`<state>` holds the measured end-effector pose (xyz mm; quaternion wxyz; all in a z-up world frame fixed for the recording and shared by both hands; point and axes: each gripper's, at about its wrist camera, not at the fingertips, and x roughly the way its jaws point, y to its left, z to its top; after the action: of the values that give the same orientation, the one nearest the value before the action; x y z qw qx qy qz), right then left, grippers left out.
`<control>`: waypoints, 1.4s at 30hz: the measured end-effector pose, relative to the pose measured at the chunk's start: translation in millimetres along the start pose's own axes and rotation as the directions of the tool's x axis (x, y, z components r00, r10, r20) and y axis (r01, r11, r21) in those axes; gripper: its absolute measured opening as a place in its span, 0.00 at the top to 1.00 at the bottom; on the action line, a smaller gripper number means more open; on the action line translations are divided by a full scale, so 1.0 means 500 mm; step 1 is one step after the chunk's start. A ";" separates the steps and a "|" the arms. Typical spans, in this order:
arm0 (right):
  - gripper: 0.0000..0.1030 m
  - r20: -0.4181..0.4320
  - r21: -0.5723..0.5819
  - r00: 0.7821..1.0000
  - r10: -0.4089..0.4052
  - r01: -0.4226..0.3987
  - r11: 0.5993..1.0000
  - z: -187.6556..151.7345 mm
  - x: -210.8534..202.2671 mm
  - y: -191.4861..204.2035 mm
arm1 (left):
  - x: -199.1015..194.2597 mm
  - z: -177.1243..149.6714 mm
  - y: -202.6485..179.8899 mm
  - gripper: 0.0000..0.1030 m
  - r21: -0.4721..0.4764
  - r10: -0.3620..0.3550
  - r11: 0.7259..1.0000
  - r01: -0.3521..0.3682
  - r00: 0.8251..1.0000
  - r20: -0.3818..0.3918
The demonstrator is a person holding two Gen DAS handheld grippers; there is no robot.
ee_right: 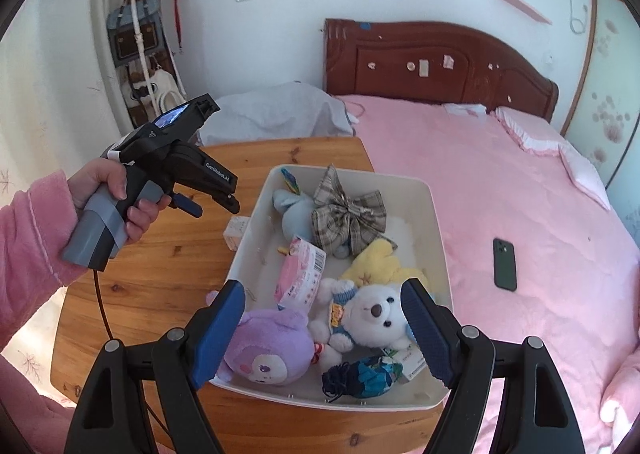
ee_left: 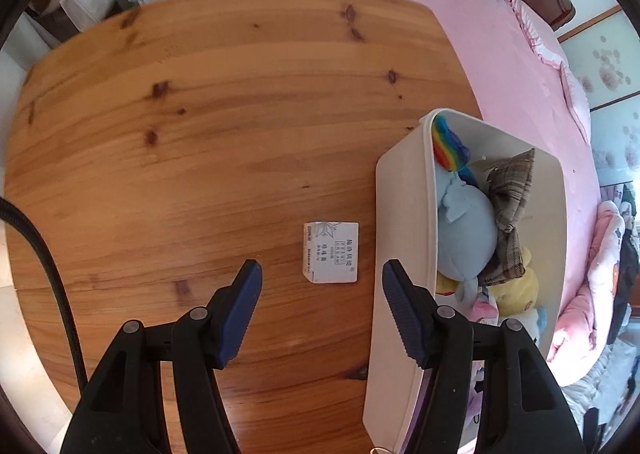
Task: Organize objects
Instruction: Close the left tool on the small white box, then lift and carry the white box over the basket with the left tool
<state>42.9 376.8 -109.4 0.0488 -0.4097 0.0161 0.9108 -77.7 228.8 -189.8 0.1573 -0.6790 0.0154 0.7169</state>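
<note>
Altogether, one white bin [ee_right: 436, 238] sat at the right edge of the wooden surface [ee_left: 200, 134], just beside the pink bed [ee_right: 520, 194]. Seven things could be counted inside it from the right wrist view — a blue plush [ee_right: 290, 210] with a rainbow mane, a plaid bow [ee_right: 348, 212], a yellow plush [ee_right: 376, 262], a pink packet [ee_right: 302, 274], a white bear [ee_right: 372, 318], a purple plush [ee_right: 268, 350] and a small dark blue pouch [ee_right: 366, 374]. One small white box [ee_left: 331, 252] lay flat on the surface, just beside the bin's left wall and outside it.

Two grippers were in view. The left gripper [ee_left: 322, 274] hung over the surface with its jaws wide apart and nothing between them — the box lay just ahead of the tips. The right gripper [ee_right: 324, 294] hovered above the near end of the bin, jaws likewise spread wide and holding nothing. One dark phone [ee_right: 505, 264] rested on the bed, well apart from the bin.
</note>
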 end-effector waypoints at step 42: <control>0.21 -0.083 0.013 0.997 -0.007 0.008 1.000 -0.027 0.000 -0.008 | 0.050 -0.006 0.046 0.64 -0.135 -0.099 0.987 0.090 0.993 -0.062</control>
<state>53.6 379.7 -118.4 0.0543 -0.4468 0.0228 0.8927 -81.3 211.4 -219.1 0.1451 -0.7121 -0.0590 0.6843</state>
